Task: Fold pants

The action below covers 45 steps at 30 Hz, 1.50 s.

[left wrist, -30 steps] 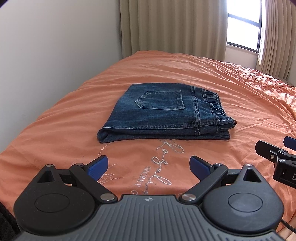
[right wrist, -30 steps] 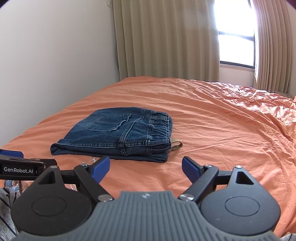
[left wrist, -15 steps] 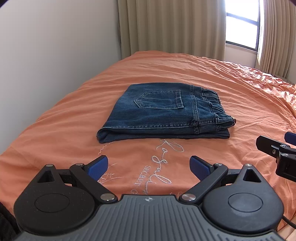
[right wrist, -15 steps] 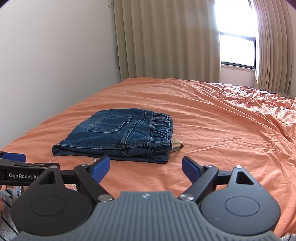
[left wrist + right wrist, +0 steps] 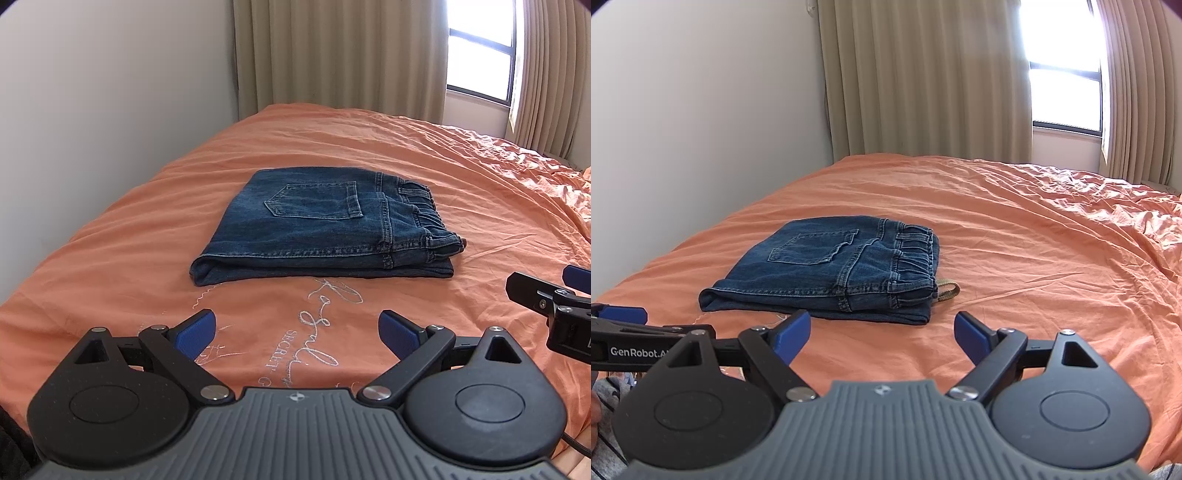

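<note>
Claws both stand wide apart and hold nothing: the left claw (image 5: 297,330) and the right claw (image 5: 882,332) hover level over the near edge of the bed (image 5: 1052,258), pointing at the pants (image 5: 321,227), which lie well ahead as a flat denim packet, back pocket up. Folding looks done, so the sound move is to stay clear and leave the stack undisturbed

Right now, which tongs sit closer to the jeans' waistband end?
The right tongs: the elastic waistband on the jeans faces their side; the left tongs face the folded edge.
</note>
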Motion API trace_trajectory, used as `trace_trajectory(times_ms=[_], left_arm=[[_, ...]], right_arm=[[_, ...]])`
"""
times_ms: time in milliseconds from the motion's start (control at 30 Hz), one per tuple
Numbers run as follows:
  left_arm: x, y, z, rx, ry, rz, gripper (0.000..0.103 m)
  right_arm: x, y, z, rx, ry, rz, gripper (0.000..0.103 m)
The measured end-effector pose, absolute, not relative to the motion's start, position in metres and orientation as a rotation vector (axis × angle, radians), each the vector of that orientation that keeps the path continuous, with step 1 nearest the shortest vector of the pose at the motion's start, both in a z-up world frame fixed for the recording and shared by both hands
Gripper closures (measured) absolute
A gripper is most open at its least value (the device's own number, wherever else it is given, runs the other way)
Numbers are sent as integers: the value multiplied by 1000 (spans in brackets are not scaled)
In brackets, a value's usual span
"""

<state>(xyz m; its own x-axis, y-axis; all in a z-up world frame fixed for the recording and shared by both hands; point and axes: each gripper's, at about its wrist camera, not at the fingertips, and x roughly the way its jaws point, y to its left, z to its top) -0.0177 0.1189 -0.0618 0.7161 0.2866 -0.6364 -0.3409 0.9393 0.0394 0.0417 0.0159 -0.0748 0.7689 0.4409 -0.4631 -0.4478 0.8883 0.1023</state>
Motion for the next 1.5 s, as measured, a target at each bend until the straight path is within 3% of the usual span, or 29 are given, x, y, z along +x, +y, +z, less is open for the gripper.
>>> trace_trajectory(times_ms=[1500], left_arm=[[-23, 116, -59, -93, 667, 328, 0]], right_arm=[[51, 20, -80, -21, 587, 429, 22]])
